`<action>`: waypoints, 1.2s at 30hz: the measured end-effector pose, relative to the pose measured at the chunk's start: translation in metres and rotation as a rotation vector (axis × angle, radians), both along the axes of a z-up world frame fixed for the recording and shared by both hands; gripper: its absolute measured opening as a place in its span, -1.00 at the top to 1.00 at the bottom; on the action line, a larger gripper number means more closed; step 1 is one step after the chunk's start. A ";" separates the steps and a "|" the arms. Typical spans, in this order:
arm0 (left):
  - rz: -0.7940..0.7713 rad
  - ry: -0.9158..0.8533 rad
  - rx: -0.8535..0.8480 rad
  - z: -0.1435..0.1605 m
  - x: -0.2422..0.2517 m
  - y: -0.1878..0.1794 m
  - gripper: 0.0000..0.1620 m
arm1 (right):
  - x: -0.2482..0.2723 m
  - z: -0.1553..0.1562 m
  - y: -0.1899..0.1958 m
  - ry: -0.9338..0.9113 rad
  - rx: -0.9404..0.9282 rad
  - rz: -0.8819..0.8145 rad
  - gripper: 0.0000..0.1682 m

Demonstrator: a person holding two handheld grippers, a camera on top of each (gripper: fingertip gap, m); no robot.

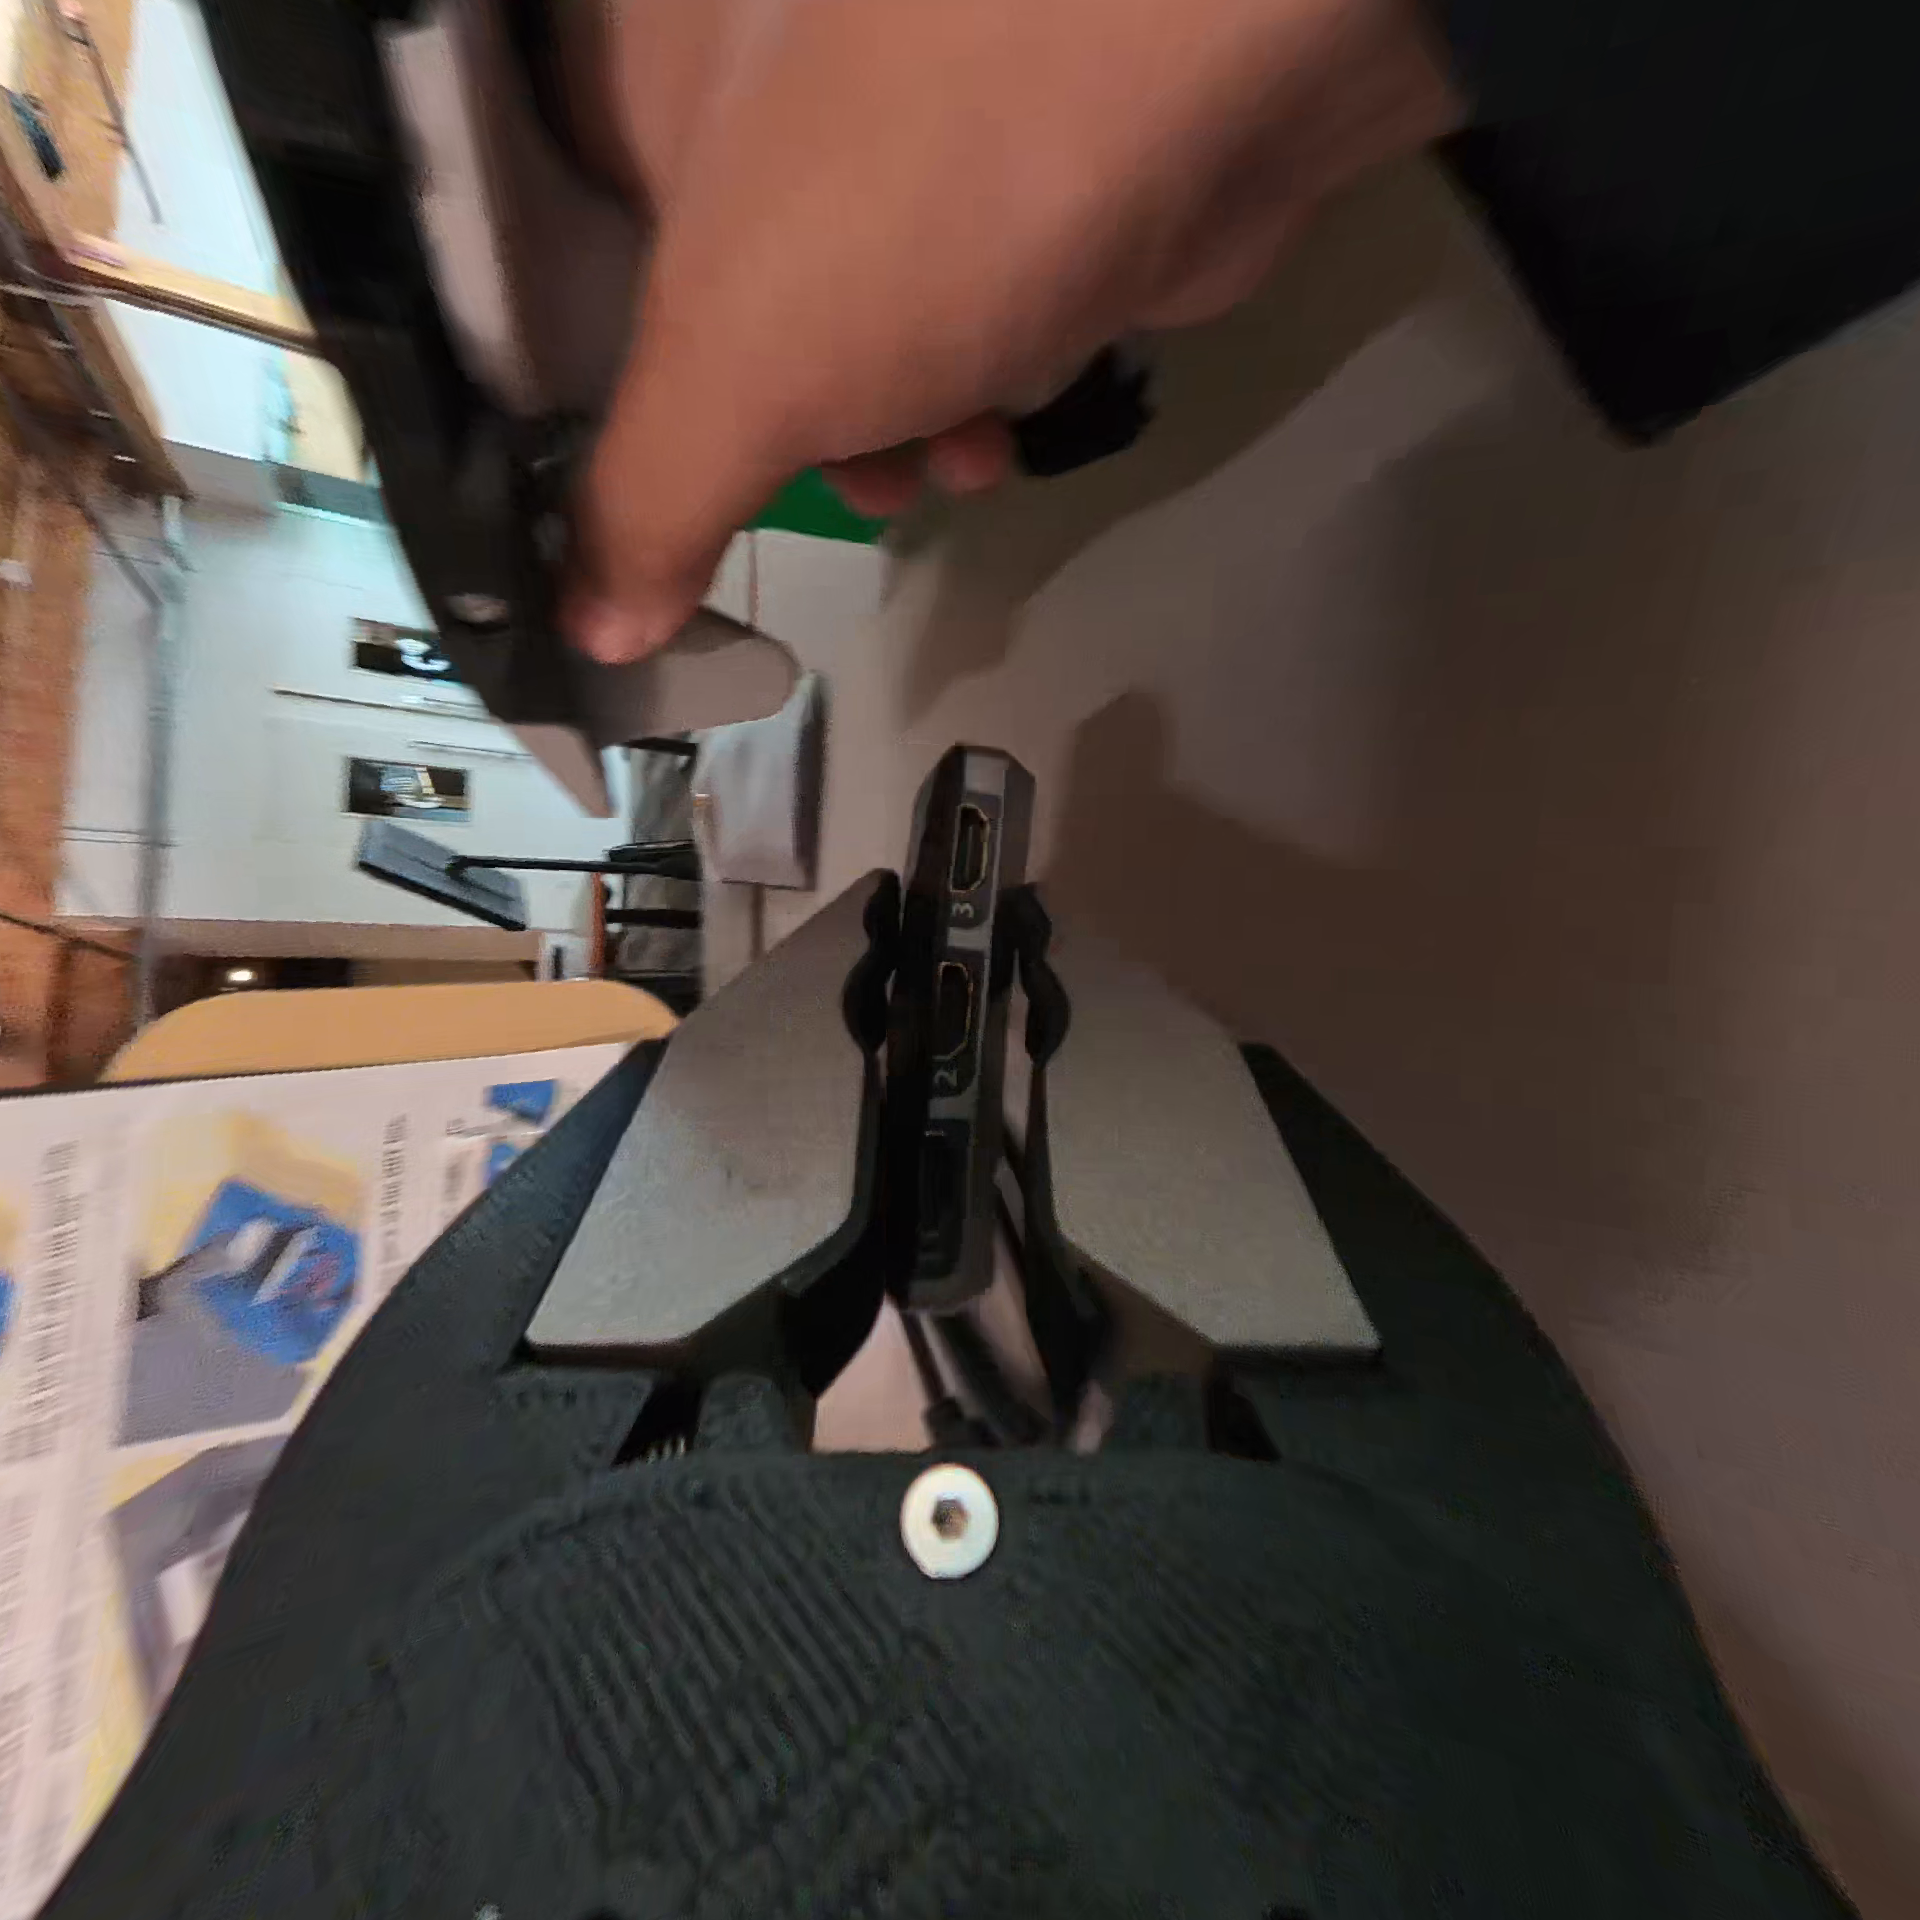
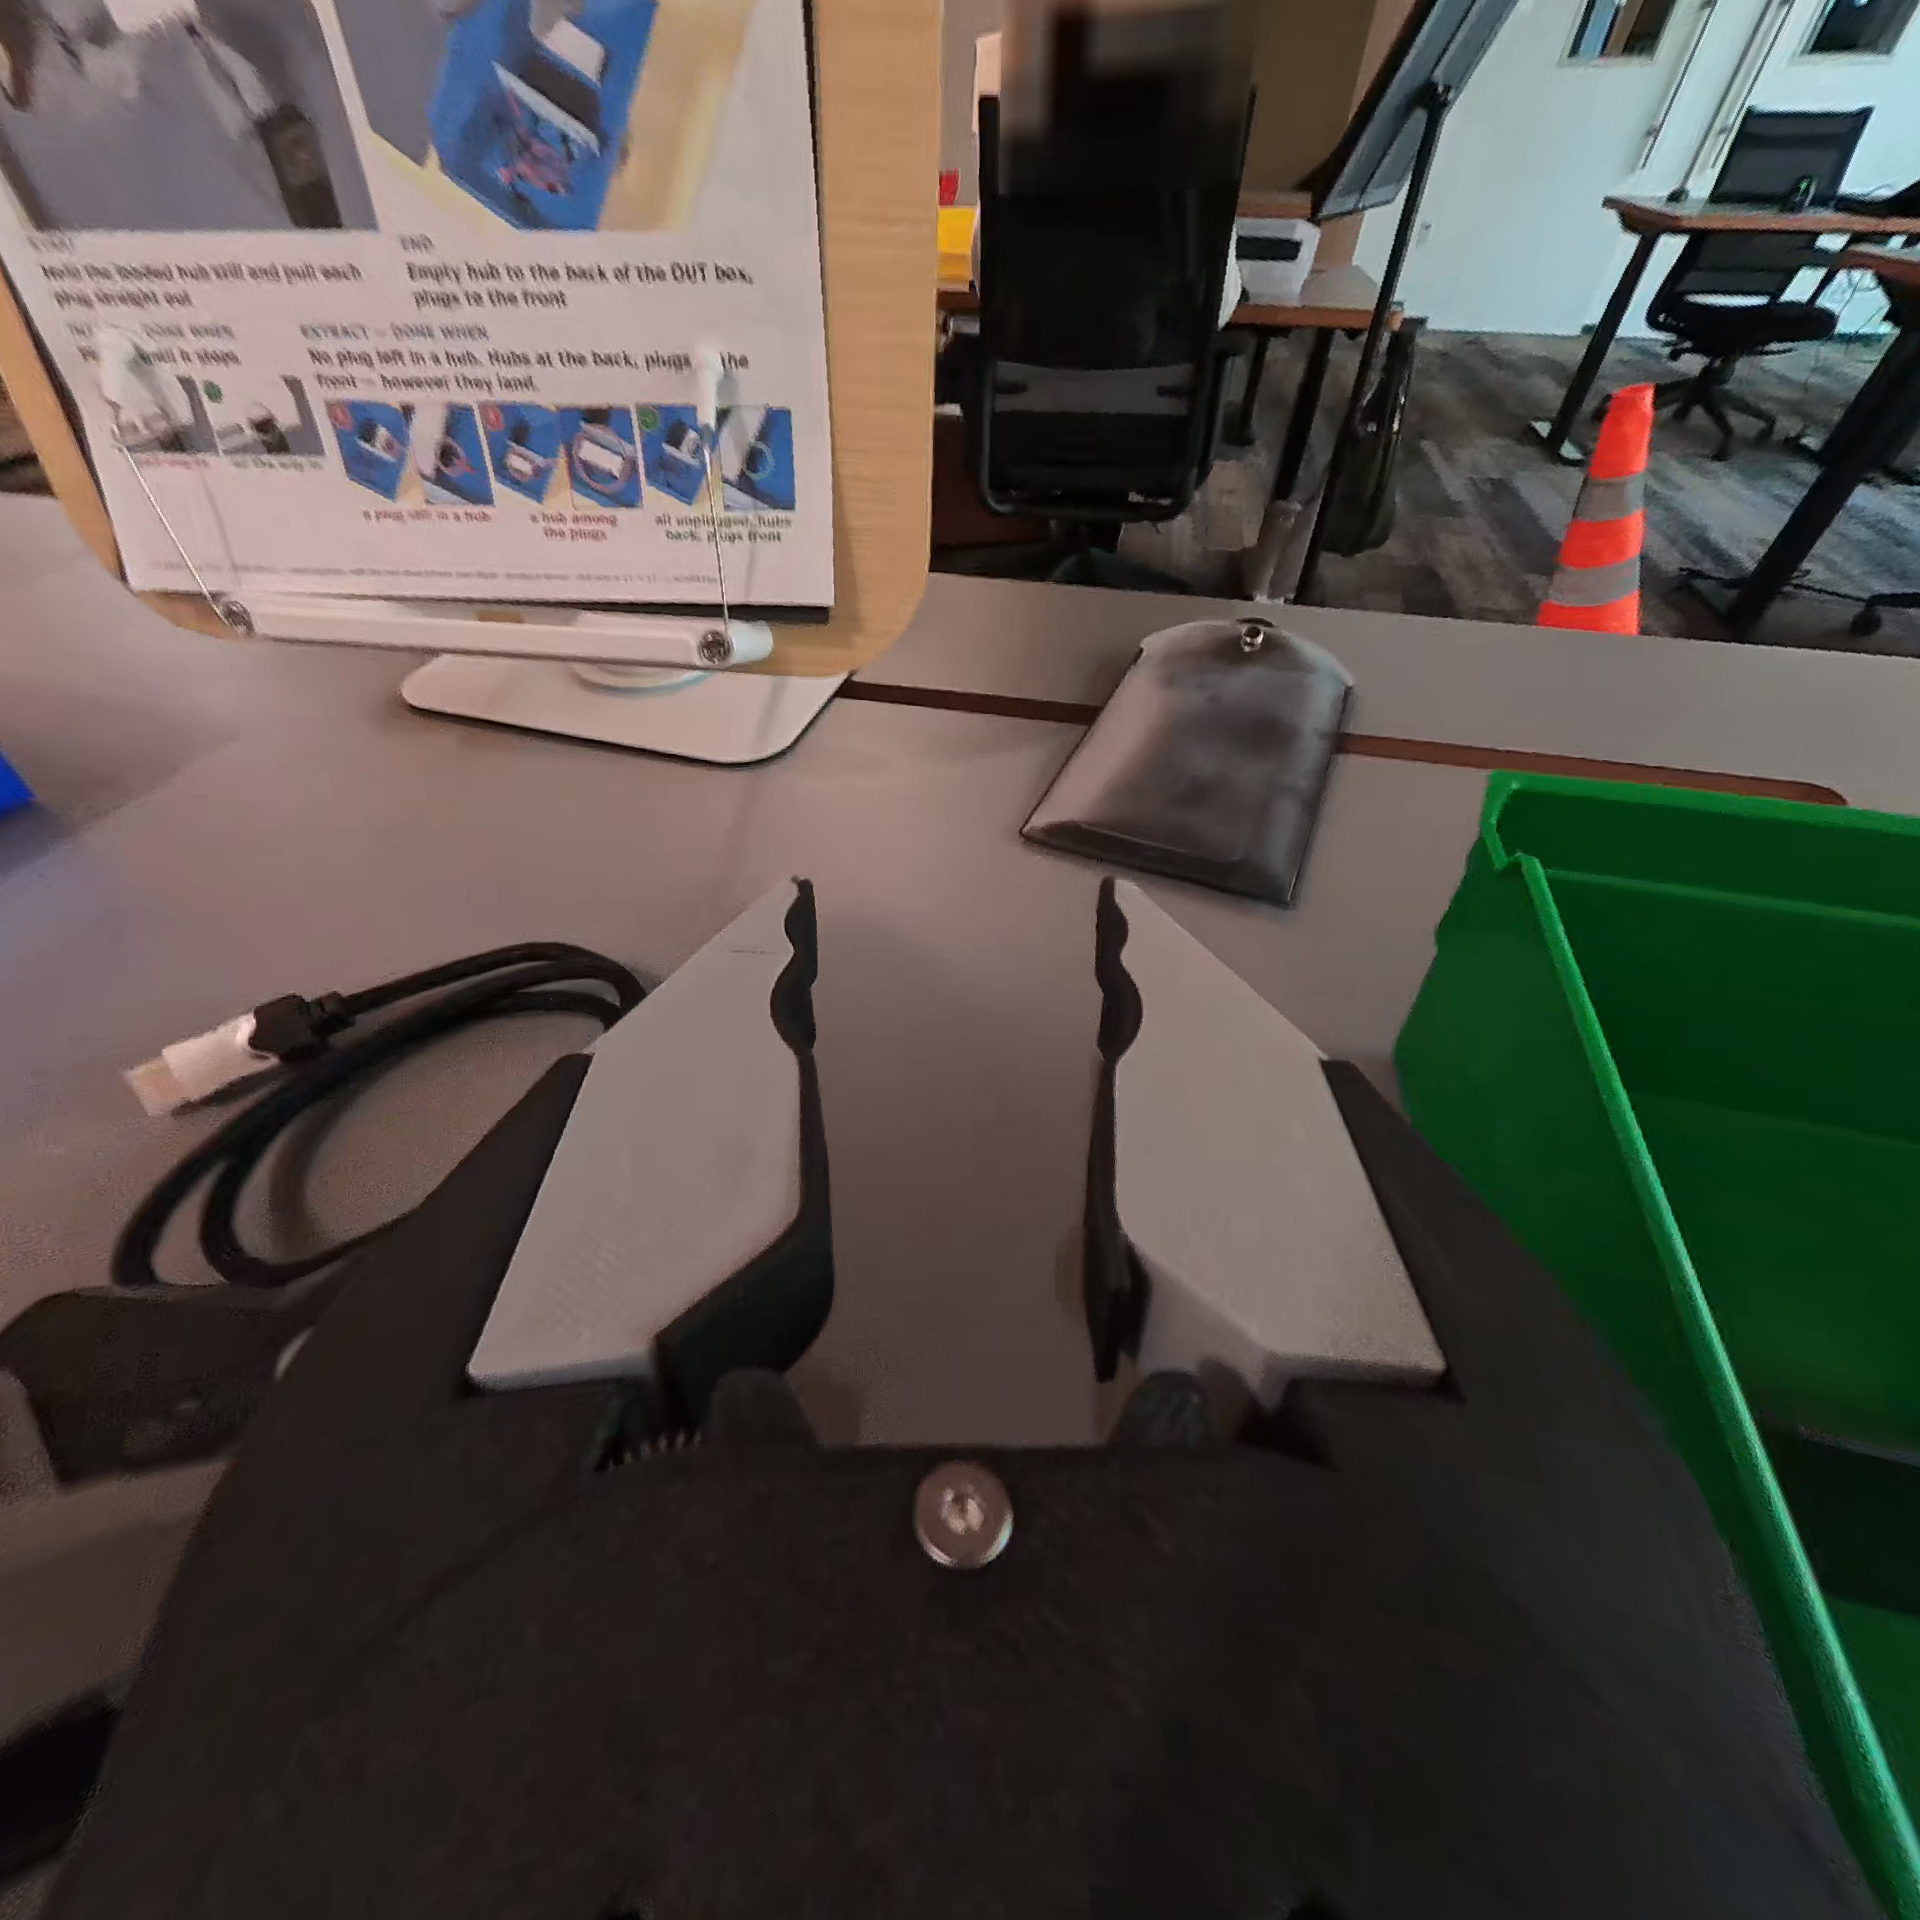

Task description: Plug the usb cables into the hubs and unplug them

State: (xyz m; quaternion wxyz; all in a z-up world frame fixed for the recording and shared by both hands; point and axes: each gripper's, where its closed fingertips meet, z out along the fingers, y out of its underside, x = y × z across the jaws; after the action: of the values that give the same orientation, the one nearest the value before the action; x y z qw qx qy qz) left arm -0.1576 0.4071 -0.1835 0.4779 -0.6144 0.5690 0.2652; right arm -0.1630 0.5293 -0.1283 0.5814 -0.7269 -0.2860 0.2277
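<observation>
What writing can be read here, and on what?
Slim dark grey port hub, clamped in the left gripper: small printed marks beside its ports, not copied.
White printed sheet on the wooden stand: headings and captions, partly blurred, not copied.
Green plastic bin, open right gripper: none.

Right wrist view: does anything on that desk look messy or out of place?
Little stands out. A black cable lies in a loose coil on the grey desk, outside the green bin. A dark pouch lies flat. The right gripper is open, empty.
</observation>
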 end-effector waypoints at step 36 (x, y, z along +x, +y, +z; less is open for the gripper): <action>0.382 -1.079 -0.181 0.004 -0.159 -0.234 0.43 | -0.053 -0.038 -0.041 -0.193 0.002 0.219 0.51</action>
State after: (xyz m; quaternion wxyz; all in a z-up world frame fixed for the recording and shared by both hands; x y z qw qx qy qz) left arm -0.3168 0.1733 -0.1800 0.5896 -0.7929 0.1443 -0.0537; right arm -0.2158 0.4881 -0.1666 0.5235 -0.7092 -0.4184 0.2189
